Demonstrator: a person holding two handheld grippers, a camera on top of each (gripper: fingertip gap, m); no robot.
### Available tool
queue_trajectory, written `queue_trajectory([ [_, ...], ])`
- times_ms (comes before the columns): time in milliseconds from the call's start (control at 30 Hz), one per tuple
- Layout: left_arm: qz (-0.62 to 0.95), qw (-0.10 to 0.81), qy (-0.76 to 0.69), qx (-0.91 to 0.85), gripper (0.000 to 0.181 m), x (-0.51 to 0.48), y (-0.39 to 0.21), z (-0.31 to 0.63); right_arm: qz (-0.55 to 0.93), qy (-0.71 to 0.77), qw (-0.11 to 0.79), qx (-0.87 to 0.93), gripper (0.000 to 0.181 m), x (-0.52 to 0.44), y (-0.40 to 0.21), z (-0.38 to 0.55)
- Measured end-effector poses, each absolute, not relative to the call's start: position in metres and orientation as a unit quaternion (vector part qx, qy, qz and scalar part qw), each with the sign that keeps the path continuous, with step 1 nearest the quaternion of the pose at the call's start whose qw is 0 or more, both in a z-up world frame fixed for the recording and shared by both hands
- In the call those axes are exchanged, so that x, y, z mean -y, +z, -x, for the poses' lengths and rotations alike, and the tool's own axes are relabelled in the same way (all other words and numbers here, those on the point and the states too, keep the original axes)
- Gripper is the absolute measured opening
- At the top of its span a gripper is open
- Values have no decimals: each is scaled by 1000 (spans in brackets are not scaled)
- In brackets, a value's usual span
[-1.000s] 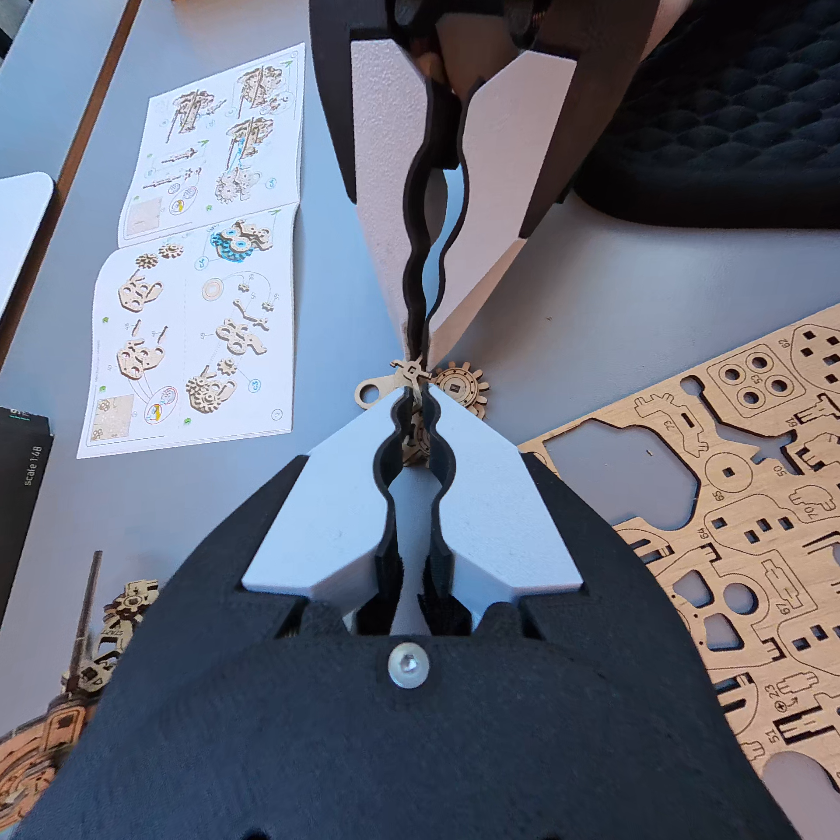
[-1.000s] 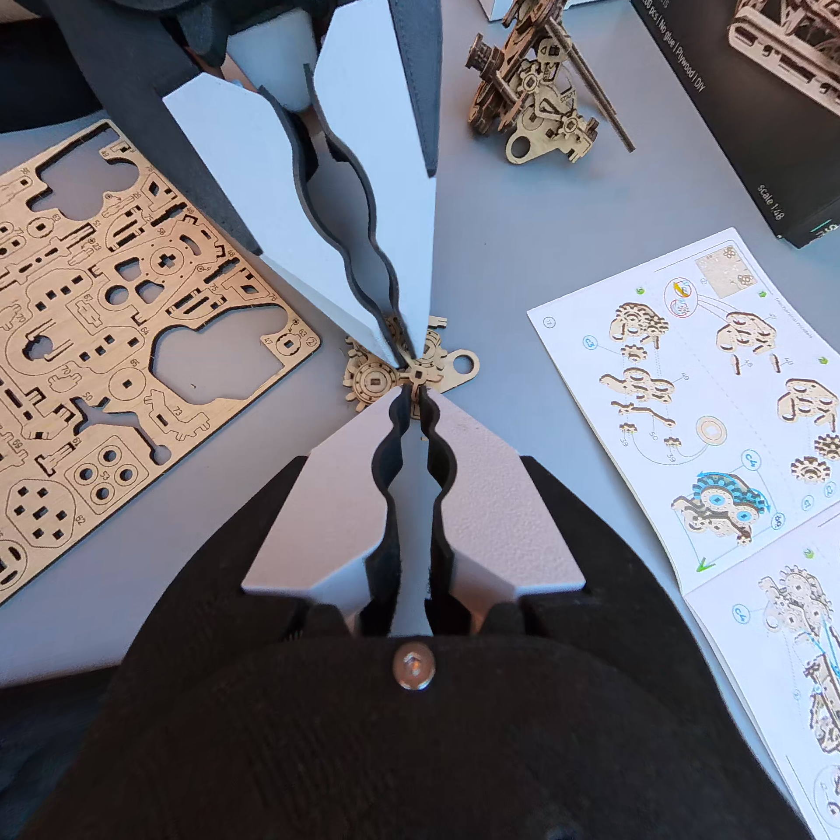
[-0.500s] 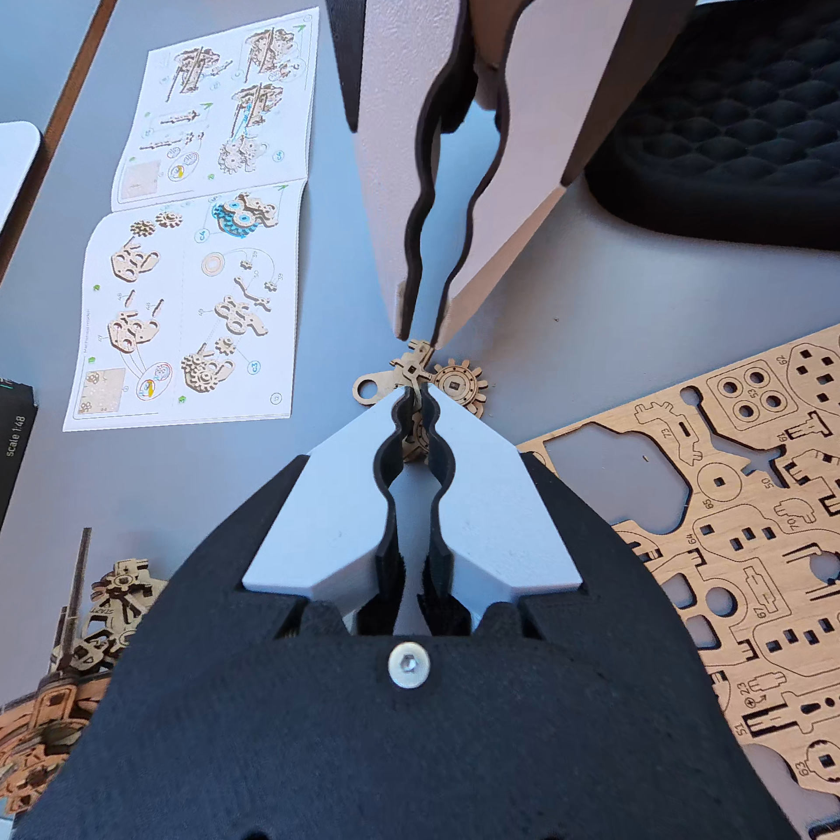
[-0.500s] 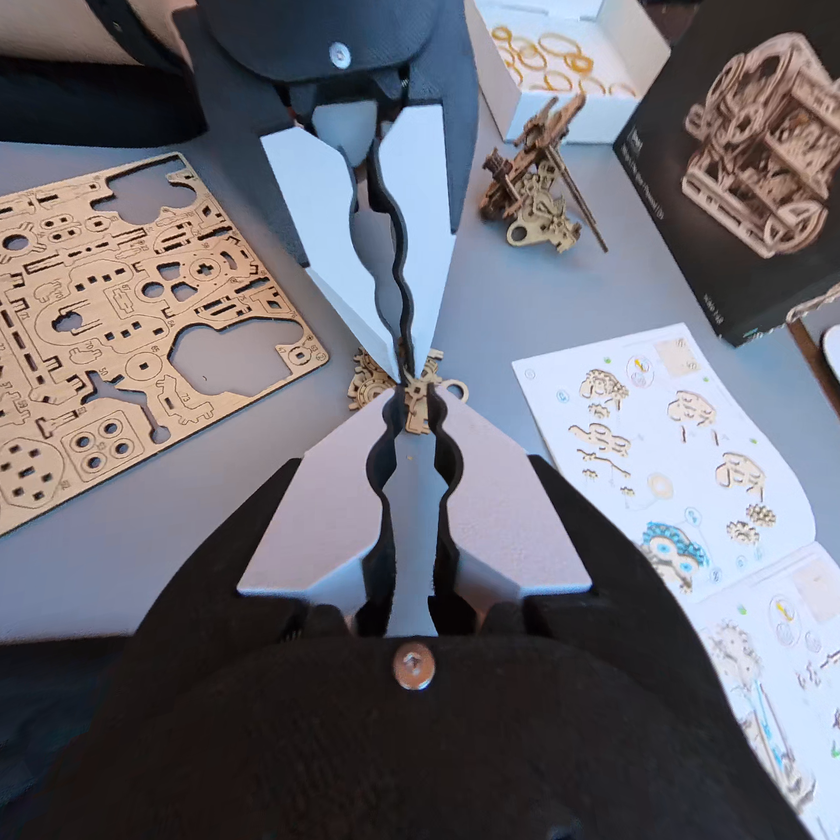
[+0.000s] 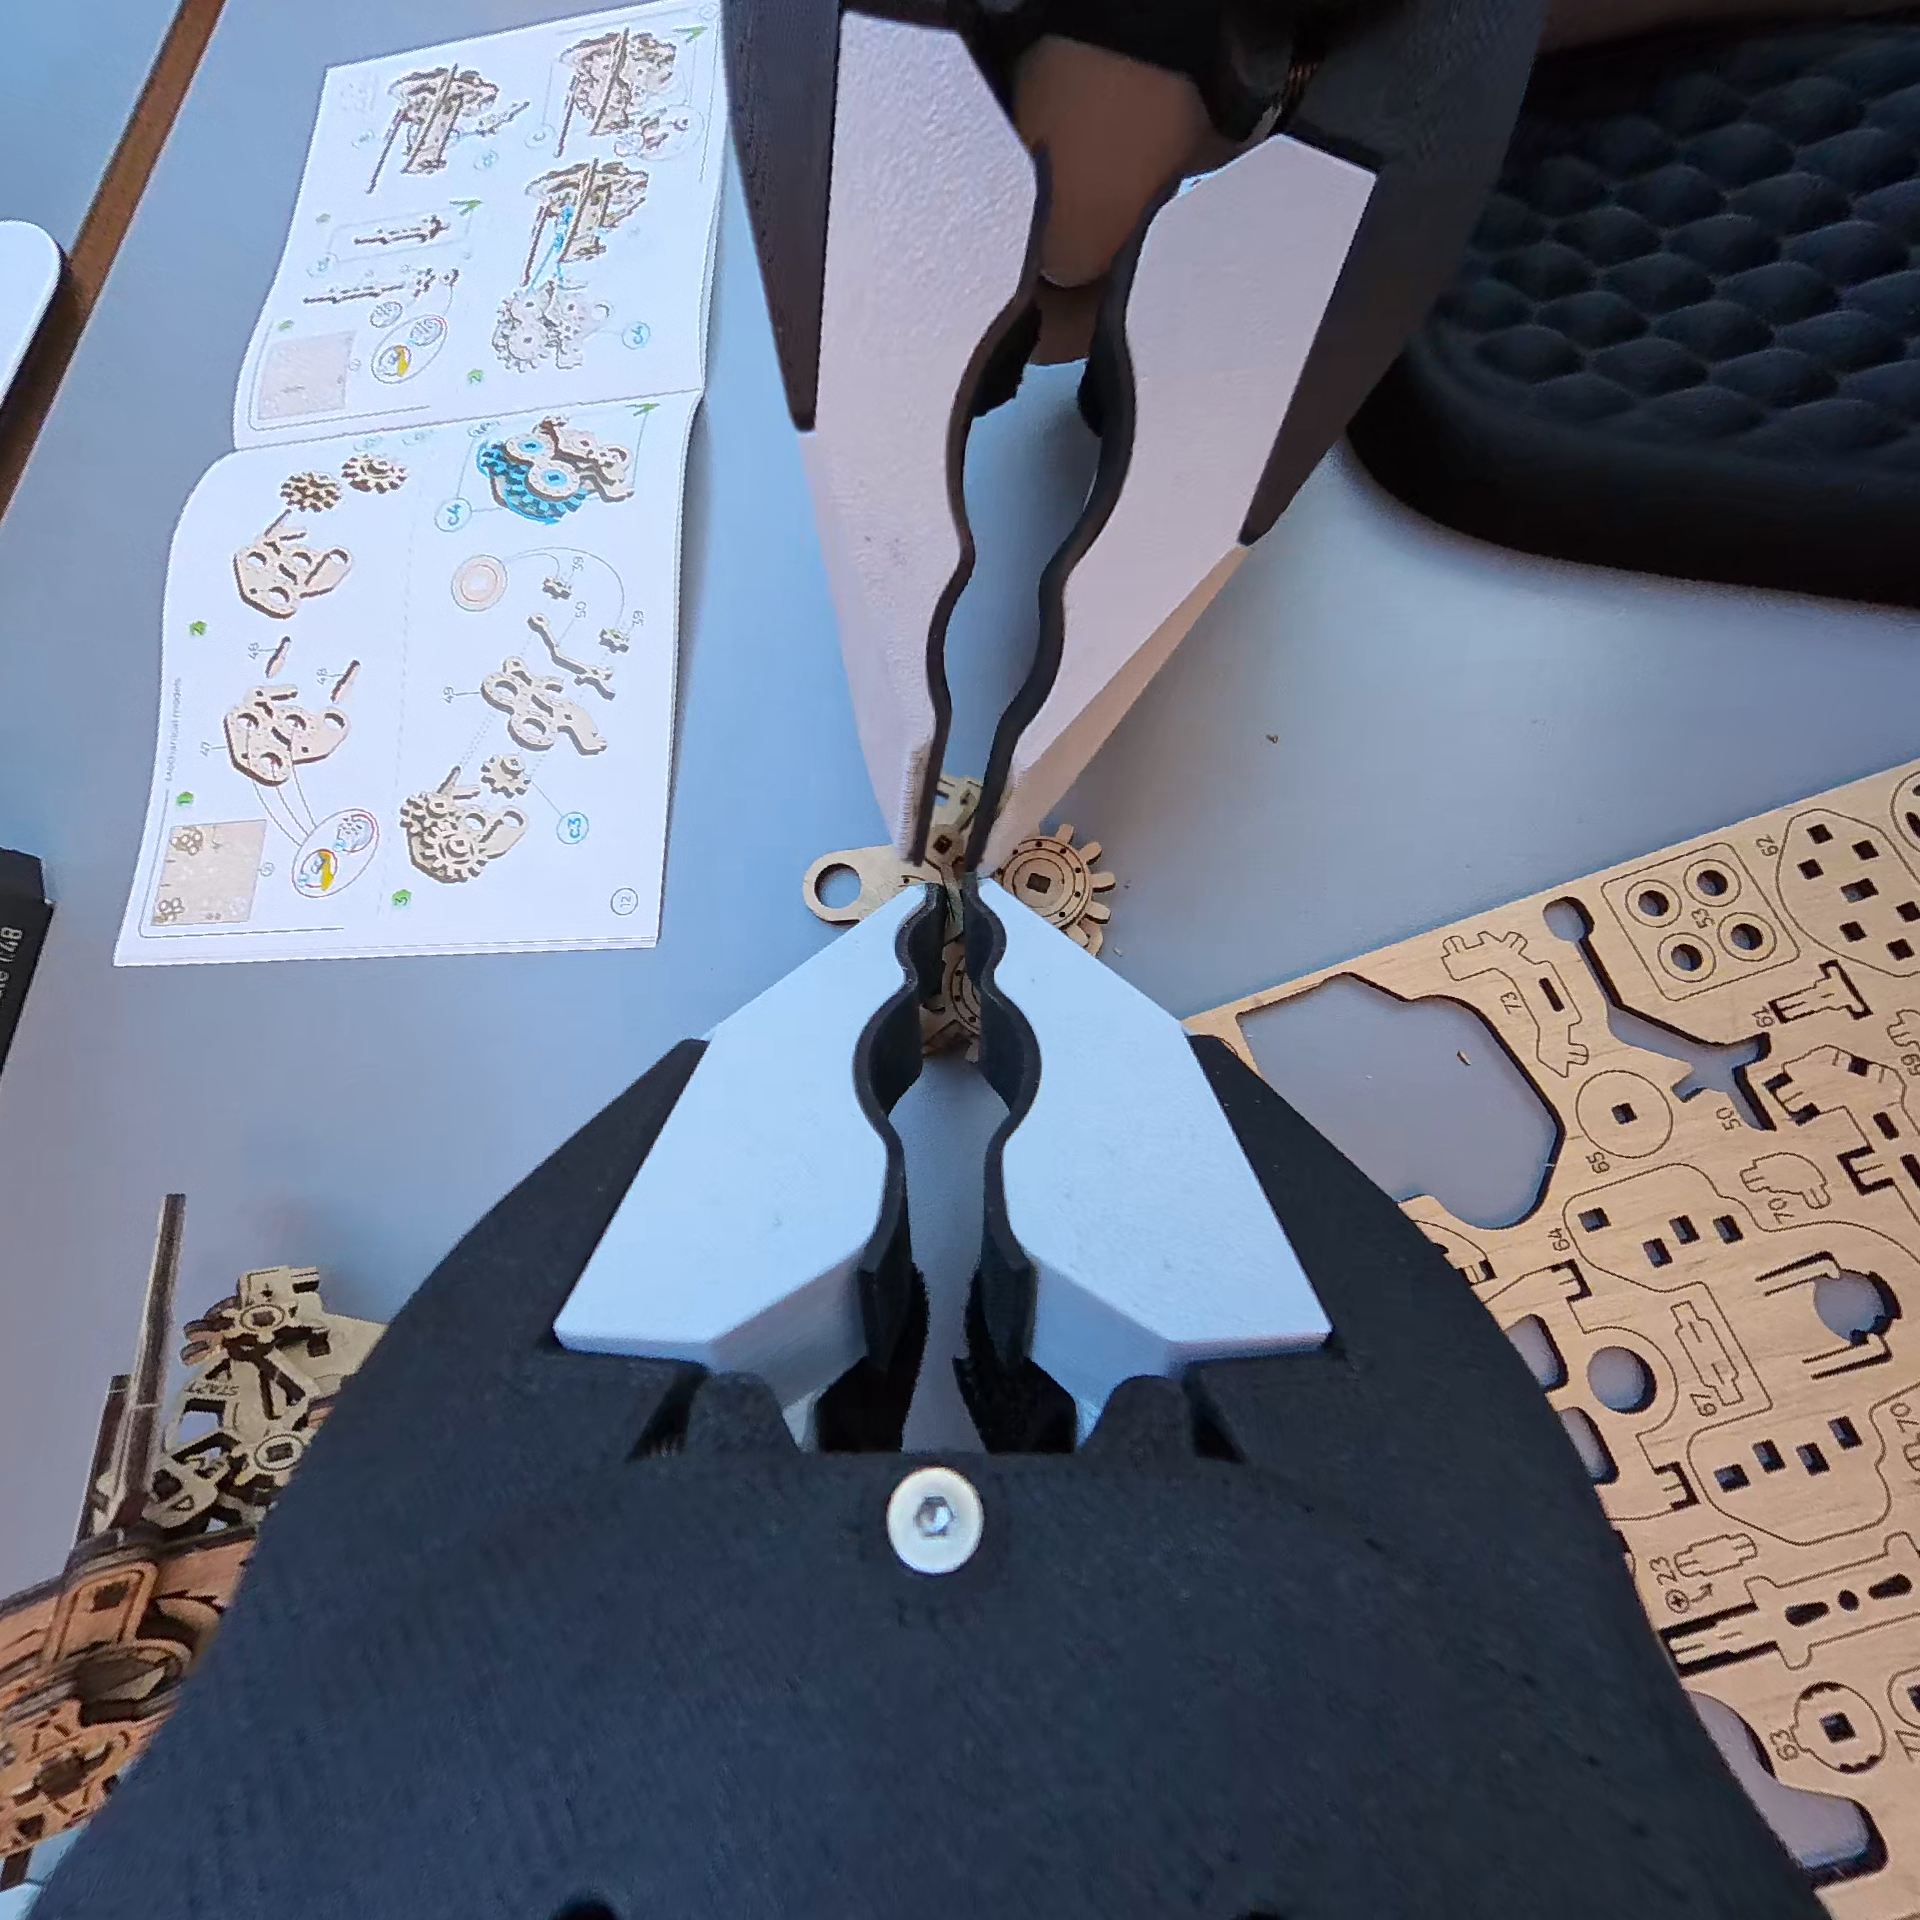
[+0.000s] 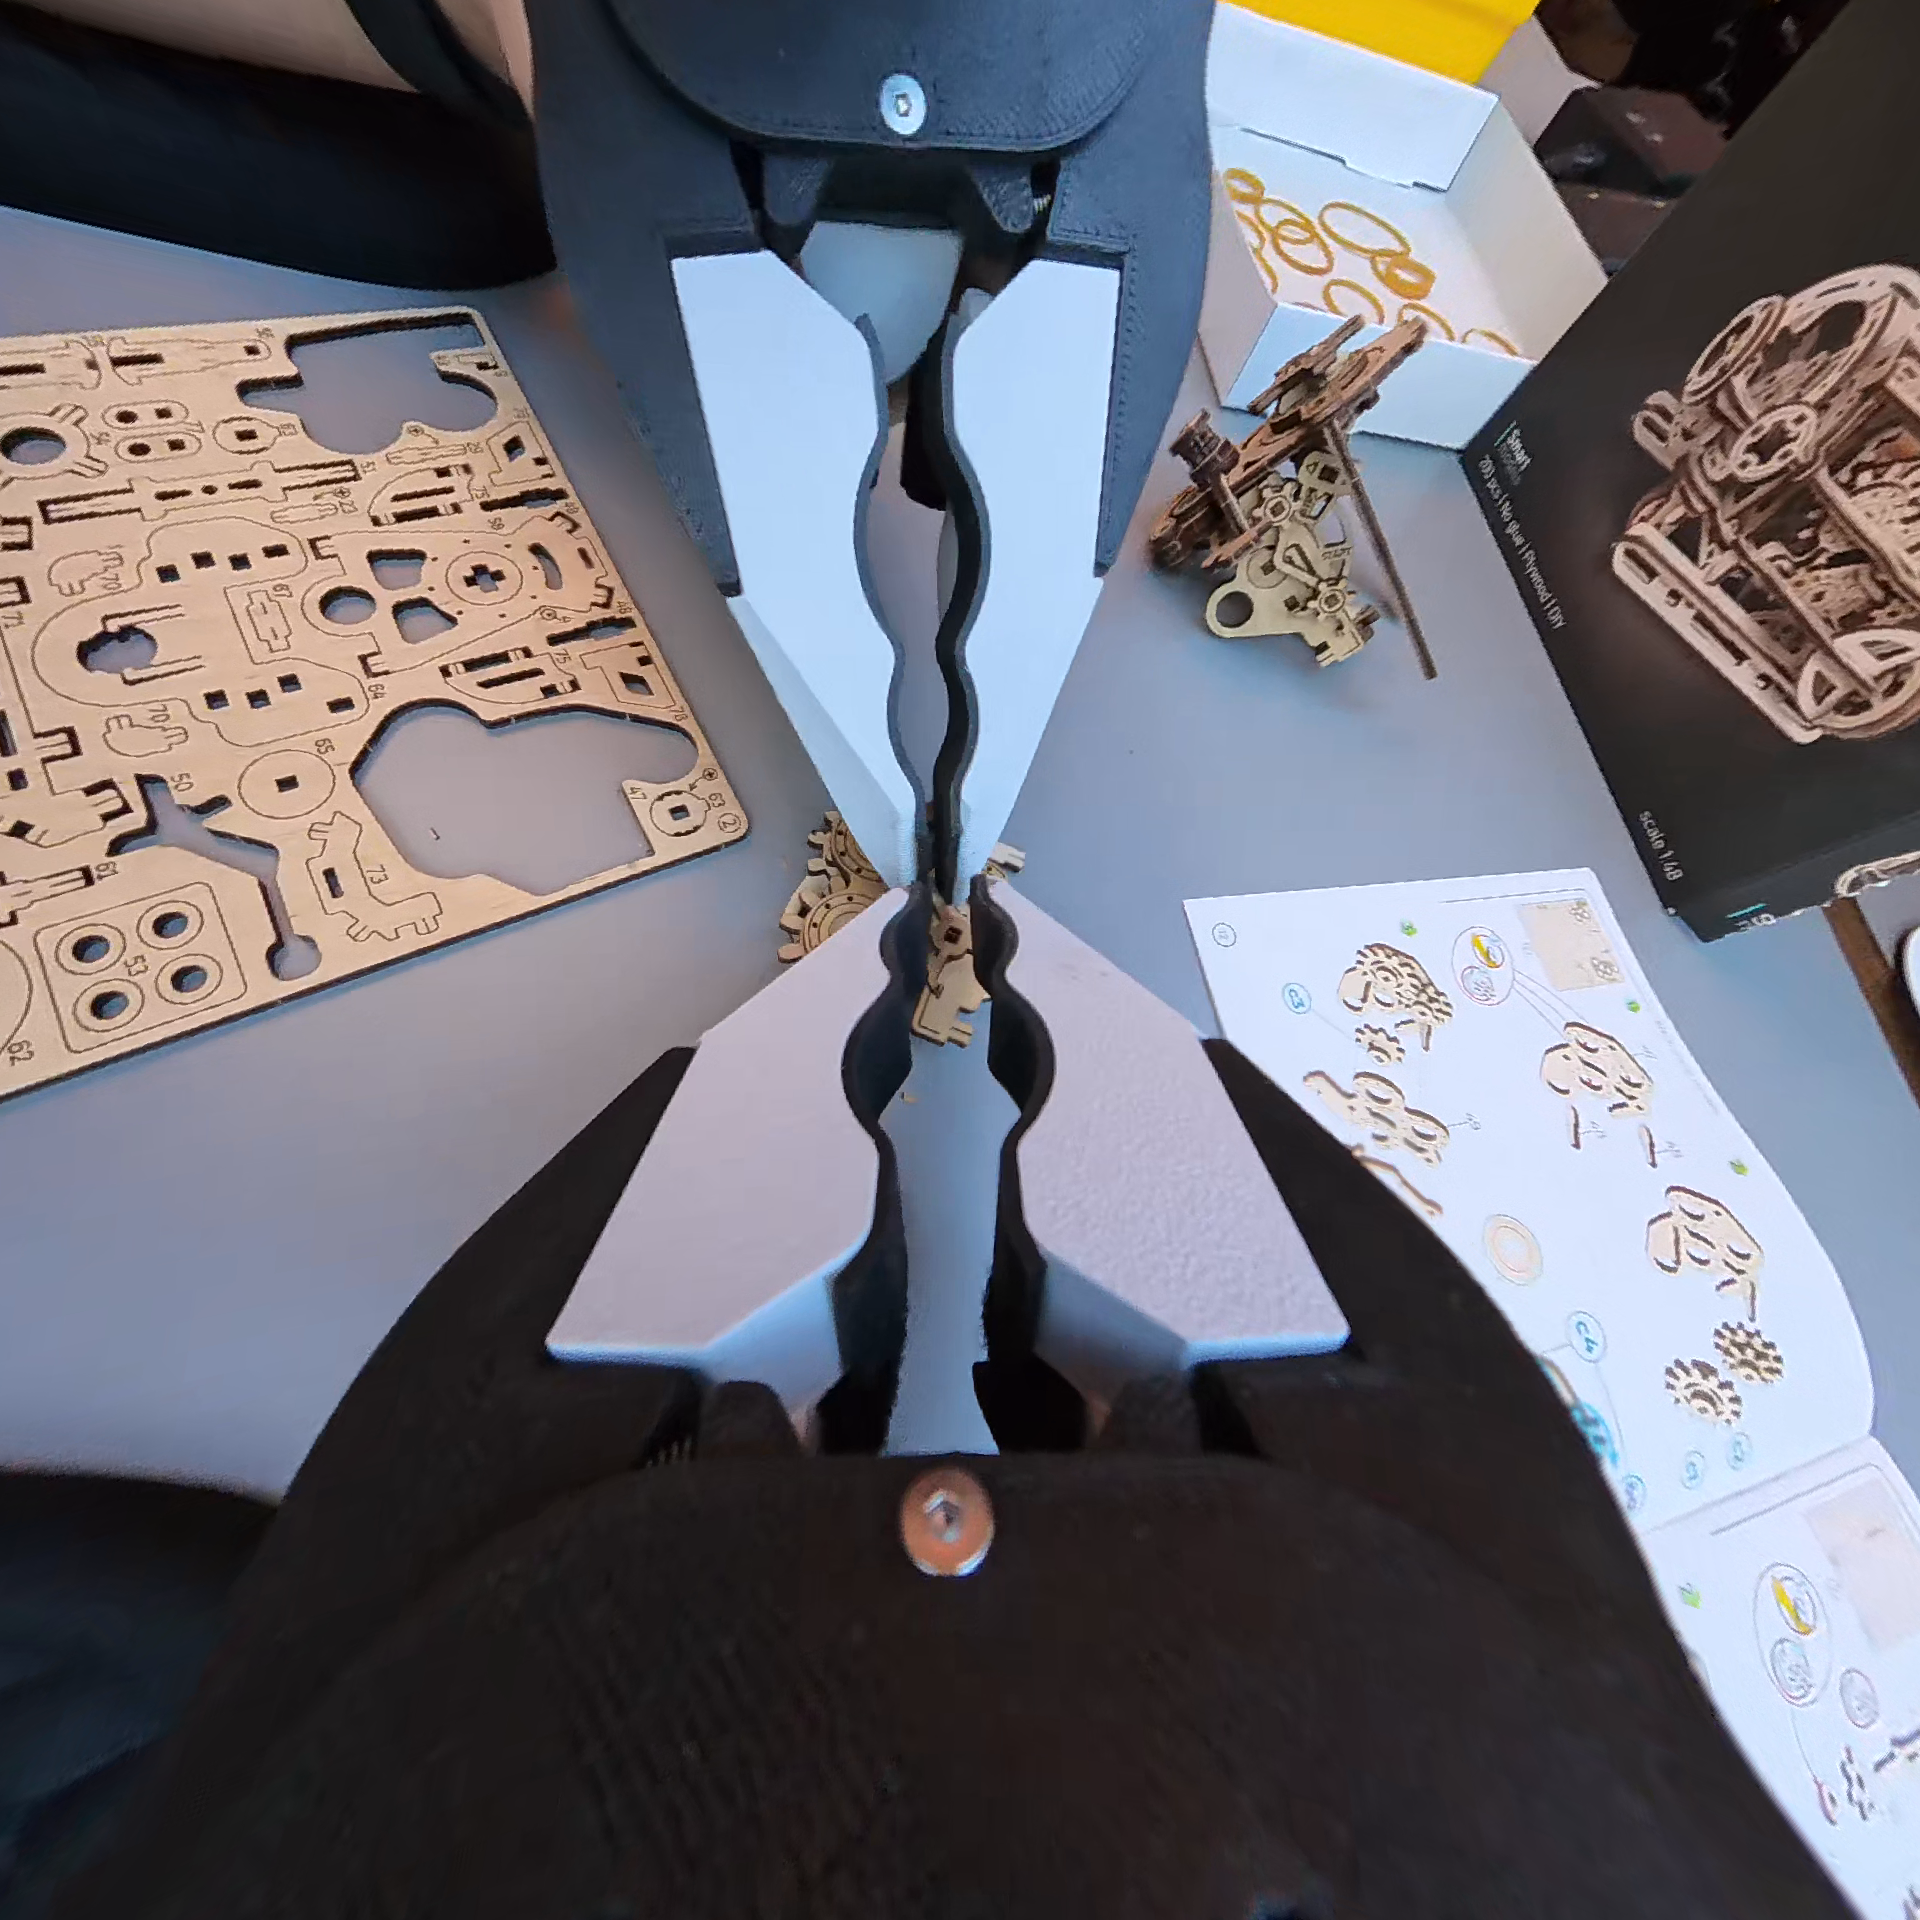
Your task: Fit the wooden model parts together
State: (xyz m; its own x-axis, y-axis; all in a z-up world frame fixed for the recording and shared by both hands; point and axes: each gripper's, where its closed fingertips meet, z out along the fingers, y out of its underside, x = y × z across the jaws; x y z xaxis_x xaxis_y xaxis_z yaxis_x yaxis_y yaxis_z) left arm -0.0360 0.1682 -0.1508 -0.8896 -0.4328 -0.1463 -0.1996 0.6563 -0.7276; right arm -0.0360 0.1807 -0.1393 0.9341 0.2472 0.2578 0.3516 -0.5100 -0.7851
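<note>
A small wooden gear assembly (image 5: pixel 1049 883) lies on the grey table between both grippers; it also shows in the right wrist view (image 6: pixel 831 904). My left gripper (image 5: pixel 948 899) is shut on the near edge of it. My right gripper (image 6: pixel 943 899) comes from the opposite side, tip to tip with the left. Its jaws are closed on a small wooden part (image 6: pixel 948 987) at the assembly's middle. In the left wrist view the right gripper (image 5: pixel 945 857) stands just past my left fingertips. The joint between the parts is hidden by the fingers.
A plywood parts sheet (image 5: pixel 1704 1382) (image 6: pixel 343 904) lies beside the assembly. An open instruction booklet (image 5: pixel 416 675) (image 6: pixel 1507 1143) lies on the other side. A built wooden model (image 6: pixel 1288 520), a black kit box (image 6: pixel 1714 571), a white box of rubber bands (image 6: pixel 1351 239) and a black cushion (image 5: pixel 1714 312) ring the area. My left and right fingertips are right by each other.
The right gripper opened a little and lifted off the assembly, then came back down onto it with its jaws narrowed. The left gripper kept its hold.
</note>
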Motion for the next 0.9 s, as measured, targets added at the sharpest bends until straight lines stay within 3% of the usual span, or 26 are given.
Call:
queue_trajectory([
  [900, 259, 109, -364, -888, 1, -168, -152, 35, 888, 48, 431, 152, 1, -176, -146, 32],
])
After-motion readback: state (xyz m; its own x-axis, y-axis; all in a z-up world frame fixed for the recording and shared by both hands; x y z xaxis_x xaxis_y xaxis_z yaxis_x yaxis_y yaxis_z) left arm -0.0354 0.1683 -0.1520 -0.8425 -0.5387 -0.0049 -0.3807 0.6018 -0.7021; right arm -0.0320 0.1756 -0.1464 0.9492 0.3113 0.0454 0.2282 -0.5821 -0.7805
